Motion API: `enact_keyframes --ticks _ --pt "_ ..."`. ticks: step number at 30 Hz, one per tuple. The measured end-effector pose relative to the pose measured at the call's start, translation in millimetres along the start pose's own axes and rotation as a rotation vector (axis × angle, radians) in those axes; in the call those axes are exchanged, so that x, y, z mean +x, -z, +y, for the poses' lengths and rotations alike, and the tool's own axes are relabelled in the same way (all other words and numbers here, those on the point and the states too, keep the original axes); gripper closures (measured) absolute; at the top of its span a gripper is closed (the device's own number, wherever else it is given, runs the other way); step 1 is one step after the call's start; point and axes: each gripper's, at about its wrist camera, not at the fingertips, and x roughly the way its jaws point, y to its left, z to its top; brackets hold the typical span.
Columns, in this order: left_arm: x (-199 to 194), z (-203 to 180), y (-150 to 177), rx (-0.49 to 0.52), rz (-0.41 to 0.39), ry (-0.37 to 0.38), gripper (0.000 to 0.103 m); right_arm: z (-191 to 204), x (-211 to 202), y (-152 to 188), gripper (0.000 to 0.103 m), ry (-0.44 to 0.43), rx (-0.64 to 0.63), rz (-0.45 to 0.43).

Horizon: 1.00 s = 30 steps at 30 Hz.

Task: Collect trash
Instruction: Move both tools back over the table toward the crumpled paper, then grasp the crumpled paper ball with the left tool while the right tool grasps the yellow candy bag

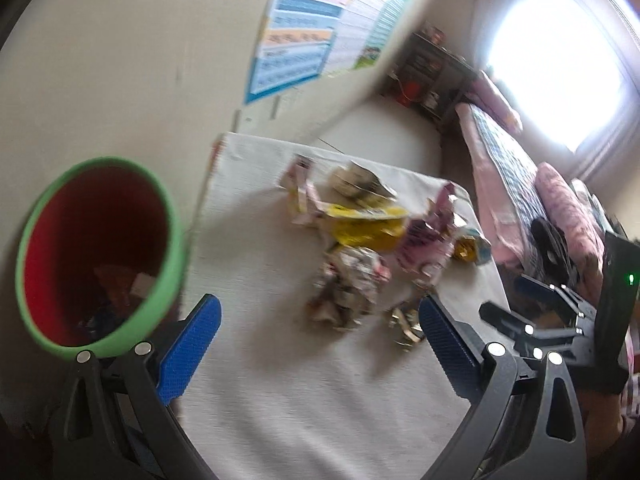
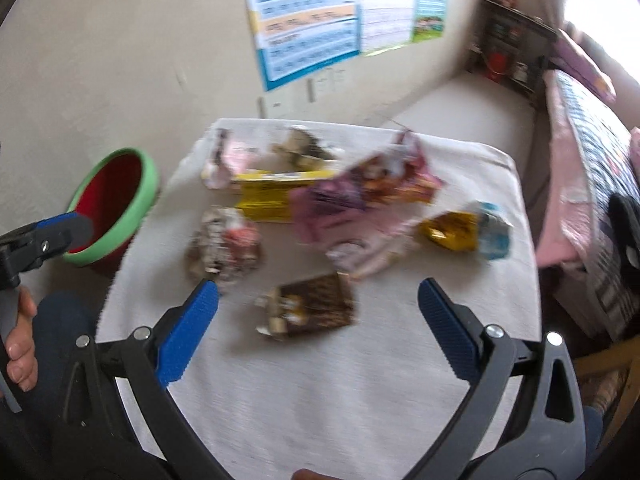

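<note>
Left wrist view
- Left claw: spread wide, nothing between the blue pads; hangs over the near part of the worktop, which is covered in pale cloth.
- Bin: red inside, green rim, just left of the claw and beside the worktop edge; some scraps lie at its bottom, too dark to name.
- Trash: crumpled wrapper lies nearest, just ahead of the pads; yellow packet and pink wrapper sit behind it. Picture is blurred.
- Right claw: seen at the right edge, low over the worktop's right side.

Right wrist view
- Right claw: released, empty, fingers wide apart; the brown wrapper lies on the cloth between and just ahead of the fingertips.
- Other trash: gold foil wrapper toward the right, crumpled wrapper to the left, yellow packet further back. All on the worktop, none yet lifted.
- Bin: off the worktop's left edge; the left claw is near its rim, a hand on the handle below.

Step in hand: likely reaching for a next piece, both claws unloaded.
Next move calls for: lowering the right claw around the brown wrapper, pinching the thin flat foil without snagging the cloth, then carrying it across to the bin.
</note>
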Motion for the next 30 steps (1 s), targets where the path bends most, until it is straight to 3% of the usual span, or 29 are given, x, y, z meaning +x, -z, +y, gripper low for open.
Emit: enact_keyframes --ticks 9,13,18,24,28,30 --pt "43.2 -33.6 4.1 0.042 0.075 0.003 0.008 -59.5 12.5 -6.7 0.005 0.065 0.059 -0.04" --pt "62.8 -41.0 -0.7 0.05 0.094 -0.013 0.008 -84.5 35.3 -15.1 0.005 0.088 0.064 -0.012" --pt "86.9 -48.3 -5.9 0.07 0.123 -0.027 0.01 -103.0 66.6 -22.4 0.016 0.108 0.051 0.042" --pt "112.7 -52.3 -8.0 0.092 0.167 -0.047 0.019 -99.8 99.3 -26.7 0.022 0.154 -0.045 0.09" --pt "128.9 -47.5 -8.1 0.087 0.2 -0.067 0.033 -94.9 121.6 -27.2 0.033 0.171 -0.1 0.131" --pt "132.7 -44.3 -9.8 0.075 0.199 -0.077 0.037 -93.8 129.5 -27.5 0.034 0.18 -0.11 0.141"
